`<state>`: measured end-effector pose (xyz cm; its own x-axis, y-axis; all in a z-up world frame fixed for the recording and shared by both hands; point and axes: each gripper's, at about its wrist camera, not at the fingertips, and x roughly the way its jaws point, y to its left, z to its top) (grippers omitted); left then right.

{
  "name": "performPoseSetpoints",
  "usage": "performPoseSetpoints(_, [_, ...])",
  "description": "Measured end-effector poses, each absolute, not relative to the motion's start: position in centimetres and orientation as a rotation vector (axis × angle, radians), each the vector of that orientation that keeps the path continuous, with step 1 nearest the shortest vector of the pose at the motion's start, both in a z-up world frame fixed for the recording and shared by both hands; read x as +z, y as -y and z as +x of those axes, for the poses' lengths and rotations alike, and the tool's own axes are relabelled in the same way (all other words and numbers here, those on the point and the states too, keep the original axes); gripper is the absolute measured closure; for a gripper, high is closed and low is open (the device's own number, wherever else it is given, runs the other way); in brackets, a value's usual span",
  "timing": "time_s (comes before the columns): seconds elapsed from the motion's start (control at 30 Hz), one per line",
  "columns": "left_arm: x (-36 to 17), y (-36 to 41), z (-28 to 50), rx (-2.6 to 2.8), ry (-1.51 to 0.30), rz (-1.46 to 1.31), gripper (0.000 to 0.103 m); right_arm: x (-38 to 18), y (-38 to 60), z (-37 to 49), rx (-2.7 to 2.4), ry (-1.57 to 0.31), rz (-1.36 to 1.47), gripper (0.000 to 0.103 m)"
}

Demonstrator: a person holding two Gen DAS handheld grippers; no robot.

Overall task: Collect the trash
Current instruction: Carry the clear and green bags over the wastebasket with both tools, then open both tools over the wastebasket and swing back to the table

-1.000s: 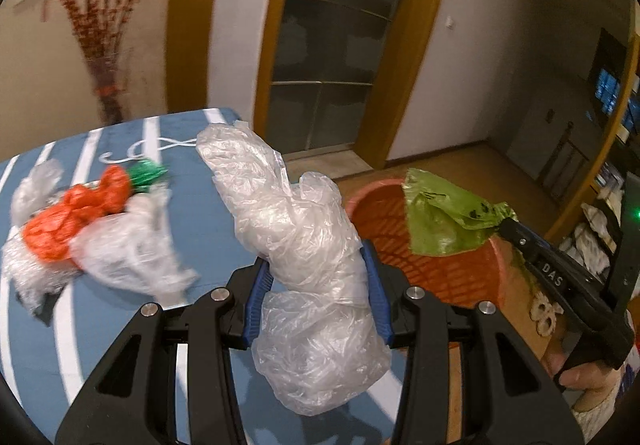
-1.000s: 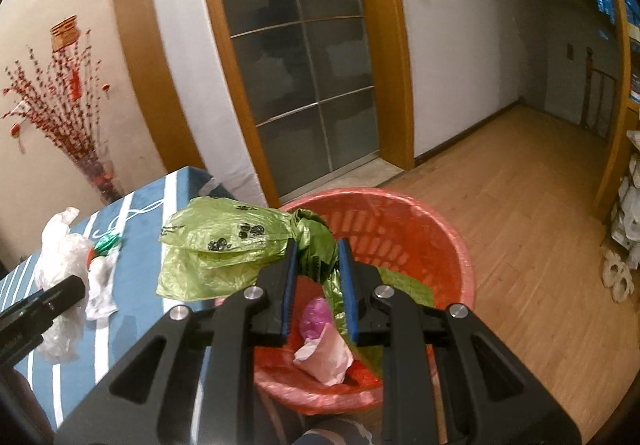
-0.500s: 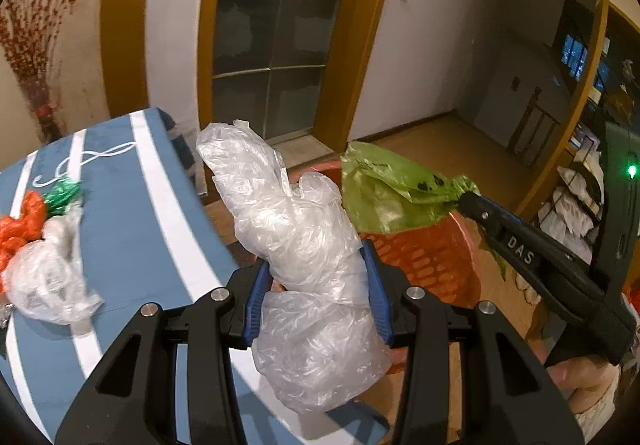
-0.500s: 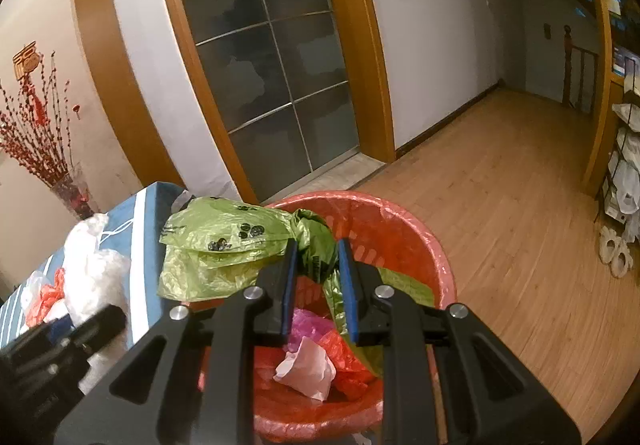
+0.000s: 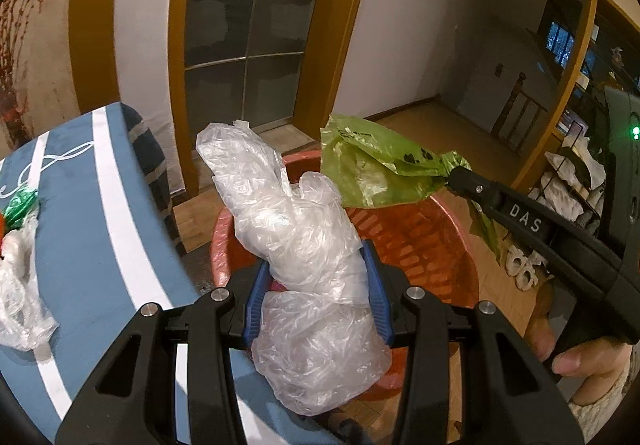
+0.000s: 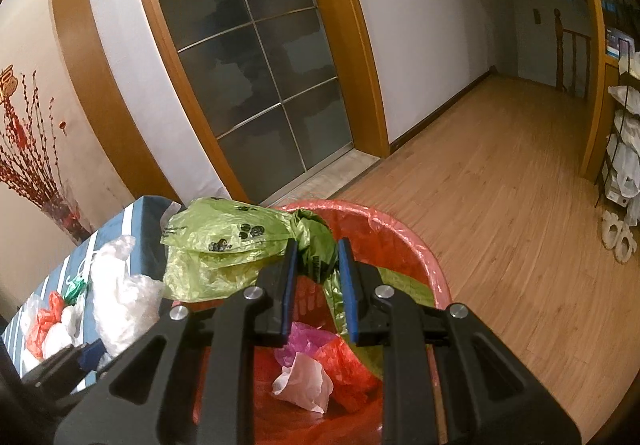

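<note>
My left gripper [image 5: 314, 257] is shut on a crumpled clear plastic bag [image 5: 296, 229], which sticks up and hangs down between the blue pads. It hovers over the near left rim of the red basket [image 5: 420, 241]. My right gripper [image 6: 318, 245] is shut on a green bag with paw prints [image 6: 224, 241] above the same red basket [image 6: 400, 233]. From the left wrist view the right gripper [image 5: 456, 175] comes in from the right with the green bag [image 5: 372, 169] flaring off its tip. The clear plastic bag [image 6: 116, 293] shows at the left in the right wrist view.
Pink, red and white trash [image 6: 304, 381] lies inside the basket. A blue table with white stripes [image 5: 80, 205] stands to the left, with more plastic bags [image 6: 52, 321] on it. A glass sliding door, wooden floor [image 6: 500, 205] and a shelf [image 6: 624, 165] surround the basket. A person's hand [image 5: 576, 361] holds the right gripper.
Both grippers have moved from beside the table toward the basket, still holding their bags. The table has slid left in both views and the basket now sits under the bags.
</note>
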<state>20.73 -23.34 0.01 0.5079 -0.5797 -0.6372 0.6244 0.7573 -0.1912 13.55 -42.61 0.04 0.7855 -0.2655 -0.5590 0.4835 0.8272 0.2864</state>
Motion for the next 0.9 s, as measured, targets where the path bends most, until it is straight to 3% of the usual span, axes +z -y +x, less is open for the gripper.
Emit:
performPoseSetpoints(0.23, [-0.9,24.2,21.2,-0.728,-0.775,0.067,0.054,-0.2,43.6,13.6,-0.400,-0.534,0.470,0.073])
performPoseSetpoints(0.5, [-1.5,23.5,21.3,-0.694,-0.795,0.077,0.041,-0.5,44.3,12.8,-0.424,-0.547,0.467,0.060])
performPoseSetpoints(0.73, [-1.5,20.4,21.6,-0.574,-0.770,0.104,0.022,-0.8,43.3,12.4,-0.455,-0.555,0.412,0.041])
performPoseSetpoints(0.9, [-1.3,16.9,22.1,-0.484,-0.756,0.102,0.017,-0.8,41.8,12.5,-0.445,-0.563,0.365,0.033])
